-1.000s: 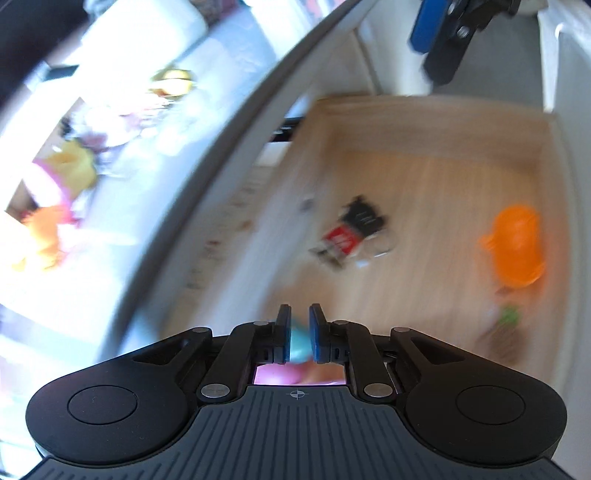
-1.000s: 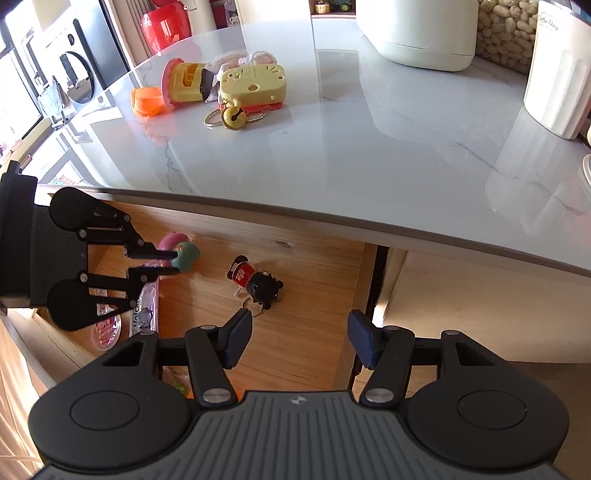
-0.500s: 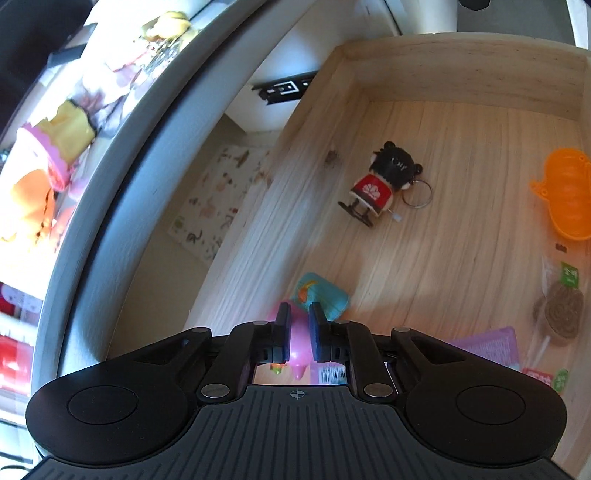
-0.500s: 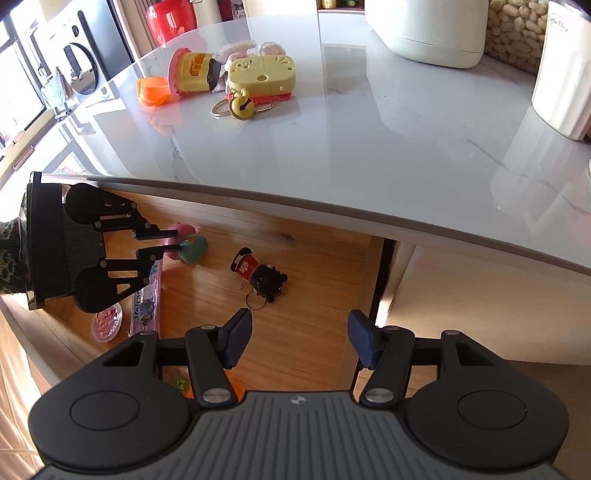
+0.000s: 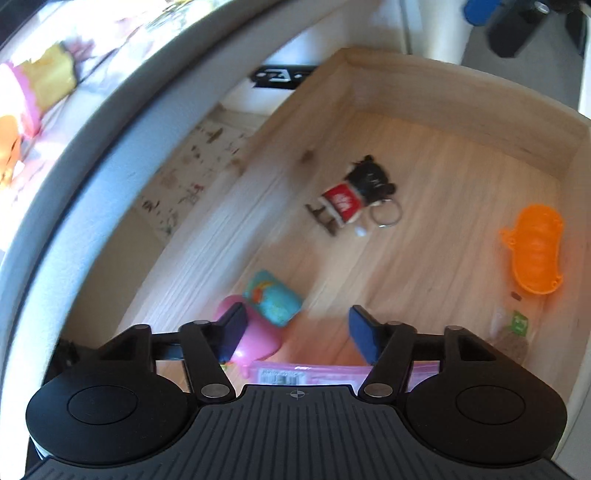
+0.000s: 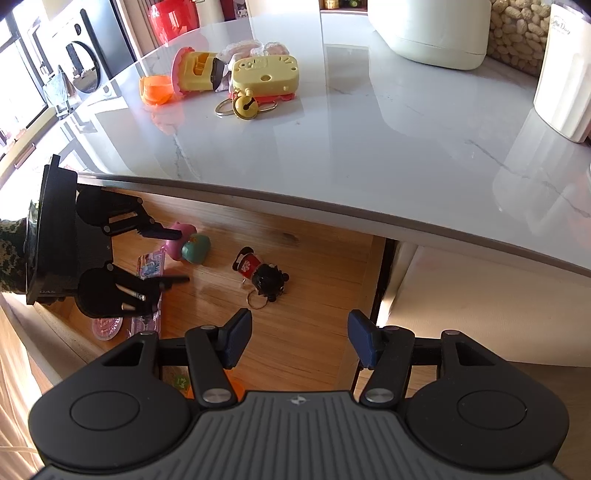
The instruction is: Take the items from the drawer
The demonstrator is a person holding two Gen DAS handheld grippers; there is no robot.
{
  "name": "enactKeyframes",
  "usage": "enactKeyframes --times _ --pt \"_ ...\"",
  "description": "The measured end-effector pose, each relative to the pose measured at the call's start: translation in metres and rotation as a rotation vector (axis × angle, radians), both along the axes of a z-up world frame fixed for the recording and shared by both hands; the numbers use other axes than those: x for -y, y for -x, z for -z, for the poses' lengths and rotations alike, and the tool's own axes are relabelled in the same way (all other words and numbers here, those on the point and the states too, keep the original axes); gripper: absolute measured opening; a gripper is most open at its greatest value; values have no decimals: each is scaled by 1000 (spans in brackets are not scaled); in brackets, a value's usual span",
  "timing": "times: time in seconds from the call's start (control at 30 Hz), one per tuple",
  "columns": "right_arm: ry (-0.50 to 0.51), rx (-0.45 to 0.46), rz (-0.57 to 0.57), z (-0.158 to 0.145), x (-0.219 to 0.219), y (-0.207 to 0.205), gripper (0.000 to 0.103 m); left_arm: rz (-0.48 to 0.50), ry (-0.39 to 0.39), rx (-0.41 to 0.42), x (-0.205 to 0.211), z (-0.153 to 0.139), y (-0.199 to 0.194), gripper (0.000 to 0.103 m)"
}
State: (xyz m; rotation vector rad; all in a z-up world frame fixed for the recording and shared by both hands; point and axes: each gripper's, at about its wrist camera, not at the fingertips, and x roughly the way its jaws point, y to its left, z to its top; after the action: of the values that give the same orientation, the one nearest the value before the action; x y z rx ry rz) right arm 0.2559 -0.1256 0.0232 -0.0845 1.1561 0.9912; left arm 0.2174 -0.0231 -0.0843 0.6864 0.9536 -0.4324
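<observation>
The wooden drawer stands pulled out under the countertop. My left gripper is open low inside it. A pink and teal toy lies on the drawer floor against the left finger, partly between the fingers. A black doll keychain in a red shirt lies further in. In the right wrist view the left gripper is open beside the toy, and the keychain lies in the drawer. My right gripper hovers open above the drawer's front, holding nothing.
An orange mould, a pink packet and a wrapped cookie also lie in the drawer. On the marble countertop sit yellow toys, an orange cup, a bell keychain and white containers.
My left gripper was shut on the pink and teal toy and has opened. The toy now lies on the drawer floor. The right gripper has barely moved.
</observation>
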Motion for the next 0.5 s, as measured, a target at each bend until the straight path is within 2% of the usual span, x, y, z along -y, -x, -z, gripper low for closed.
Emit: enactKeyframes --times 0.1,0.23,0.37,0.5 --pt "-6 -4 4 0 1 -1 58 70 33 64 10 -5 9 59" --pt "-21 -16 21 -1 4 -4 58 197 -9 169 36 -4 15 57" --pt "-29 -22 21 -1 5 -4 58 231 -30 183 58 9 4 57" --pt "-20 -27 17 2 7 -3 58 204 -29 190 71 22 -12 57"
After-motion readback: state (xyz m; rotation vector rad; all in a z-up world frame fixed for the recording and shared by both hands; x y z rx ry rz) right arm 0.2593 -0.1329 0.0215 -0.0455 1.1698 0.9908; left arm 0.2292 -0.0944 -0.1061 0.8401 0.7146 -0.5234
